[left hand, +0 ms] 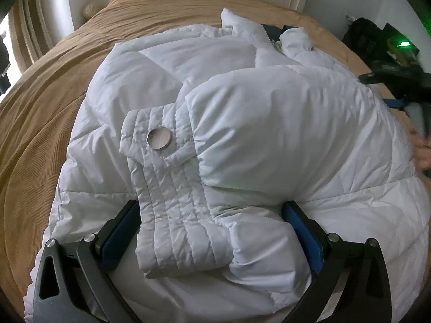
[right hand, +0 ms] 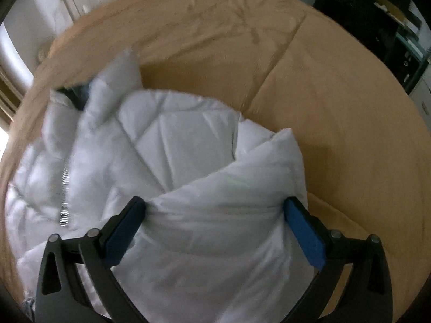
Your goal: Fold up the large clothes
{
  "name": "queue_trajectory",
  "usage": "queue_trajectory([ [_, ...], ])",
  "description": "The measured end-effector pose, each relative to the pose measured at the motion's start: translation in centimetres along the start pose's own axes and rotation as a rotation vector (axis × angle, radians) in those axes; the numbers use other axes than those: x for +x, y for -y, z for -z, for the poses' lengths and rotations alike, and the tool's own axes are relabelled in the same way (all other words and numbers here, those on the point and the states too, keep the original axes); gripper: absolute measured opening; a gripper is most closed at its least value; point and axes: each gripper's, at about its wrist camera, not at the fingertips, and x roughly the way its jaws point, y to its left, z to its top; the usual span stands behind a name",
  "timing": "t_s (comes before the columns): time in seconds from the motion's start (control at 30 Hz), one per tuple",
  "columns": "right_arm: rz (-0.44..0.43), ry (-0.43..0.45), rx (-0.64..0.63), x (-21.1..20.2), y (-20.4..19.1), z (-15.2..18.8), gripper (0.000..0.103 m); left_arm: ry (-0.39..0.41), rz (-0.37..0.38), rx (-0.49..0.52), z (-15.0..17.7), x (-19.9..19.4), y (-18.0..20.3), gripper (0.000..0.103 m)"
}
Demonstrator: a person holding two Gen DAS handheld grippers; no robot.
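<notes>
A white puffy jacket (left hand: 269, 123) lies spread on a tan bed (left hand: 40, 107). One sleeve is folded across its body, and the quilted cuff (left hand: 167, 188) with a silver snap (left hand: 159, 141) lies on top. My left gripper (left hand: 211, 207) stands open just over that cuff, its pads apart from the fabric. In the right wrist view a puffy fold of the jacket (right hand: 221, 228) at its right edge bulges between the wide-open fingers of my right gripper (right hand: 215, 202). The zipper (right hand: 64, 196) shows to the left. The right gripper (left hand: 414, 113) appears blurred at the left wrist view's right edge.
Bare tan bedding (right hand: 336, 107) stretches beyond and to the right of the jacket. Dark shelving (right hand: 390, 13) and dark clutter with a green light (left hand: 371, 40) stand past the bed's far right. A white wall and door panel rise behind the bed.
</notes>
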Motion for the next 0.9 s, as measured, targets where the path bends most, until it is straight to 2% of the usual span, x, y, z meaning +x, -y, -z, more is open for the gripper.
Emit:
queue_trajectory([
  [0.1, -0.076, 0.053, -0.03, -5.0, 0.0, 3.4, 0.098, 0.0, 0.0, 0.001, -0.2, 0.2, 0.1, 0.103],
  [0.2, -0.14, 0.061, -0.072, -8.9, 0.9, 9.1, 0.099, 0.001, 0.001, 0.001, -0.4, 0.4, 0.0, 0.103],
  [0.27, -0.135, 0.016, -0.115, -9.0, 1.3, 12.4, 0.099, 0.003, 0.001, 0.002, -0.4, 0.4, -0.1, 0.103],
  [0.37, -0.027, -0.07, -0.187, -6.0, 1.7, 16.9, 0.1, 0.003, -0.004, 0.01, -0.2, 0.3, 0.0, 0.103],
  [0.4, -0.041, -0.067, -0.19, -5.2, 2.1, 17.7, 0.103, 0.005, -0.008, 0.015, -0.2, 0.3, 0.0, 0.103],
  [0.57, -0.03, -0.059, -0.185, -6.4, 2.2, 17.5, 0.103, -0.019, 0.009, 0.01, -0.6, -1.2, -0.8, 0.103],
  [0.67, -0.007, -0.001, -0.206, -9.0, 3.5, 17.4, 0.103, 0.026, -0.002, 0.014, -1.0, -4.4, -2.4, 0.102],
  [0.73, -0.005, 0.004, -0.18, -10.3, 5.7, 17.9, 0.103, 0.046, -0.002, 0.019, -0.9, -5.9, -3.7, 0.102],
  [0.8, -0.06, -0.03, -0.136, -10.3, 7.9, 18.4, 0.103, 0.018, 0.001, 0.018, -0.4, -6.3, -5.4, 0.103],
  [0.9, -0.206, -0.11, -0.05, -9.1, 10.7, 20.4, 0.103, -0.085, -0.05, 0.023, 1.3, -4.7, -7.7, 0.102],
])
